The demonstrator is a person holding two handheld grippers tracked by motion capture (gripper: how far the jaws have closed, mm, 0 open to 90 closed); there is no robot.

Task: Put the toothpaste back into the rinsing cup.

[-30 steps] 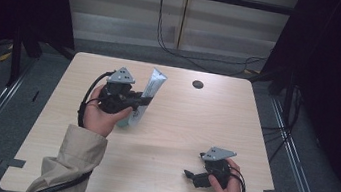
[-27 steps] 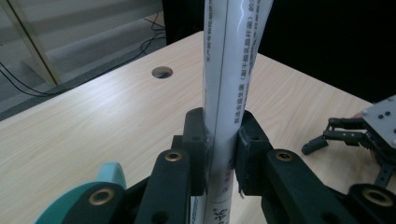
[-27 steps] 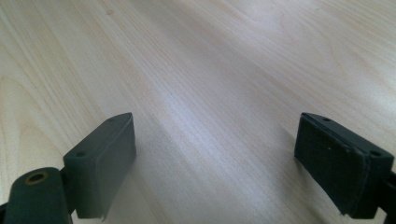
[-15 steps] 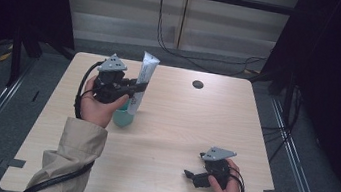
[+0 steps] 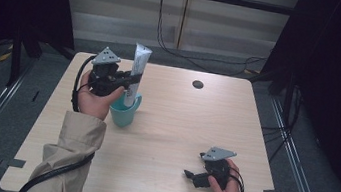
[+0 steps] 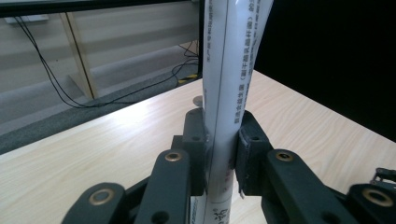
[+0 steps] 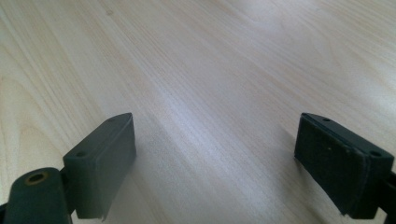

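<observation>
In the high view the lower end of the white tube (image 5: 137,73) sinks out of sight inside the teal cup (image 5: 124,114), and the hand hides part of the cup's left side. In the left gripper view the tube (image 6: 231,93) runs off the top and bottom edges, its small print is partly unreadable, and the pads cover its middle.

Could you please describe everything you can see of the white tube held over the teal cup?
The white tube is a soft, squeezable-looking tube with a flat crimped end on top and small dark print down its side. It stands nearly upright, its lower end inside the teal cup near the table's far left. The left hand-held gripper is shut on its middle, one black pad pressing each side. Whether its bottom touches the cup's floor cannot be told.
</observation>
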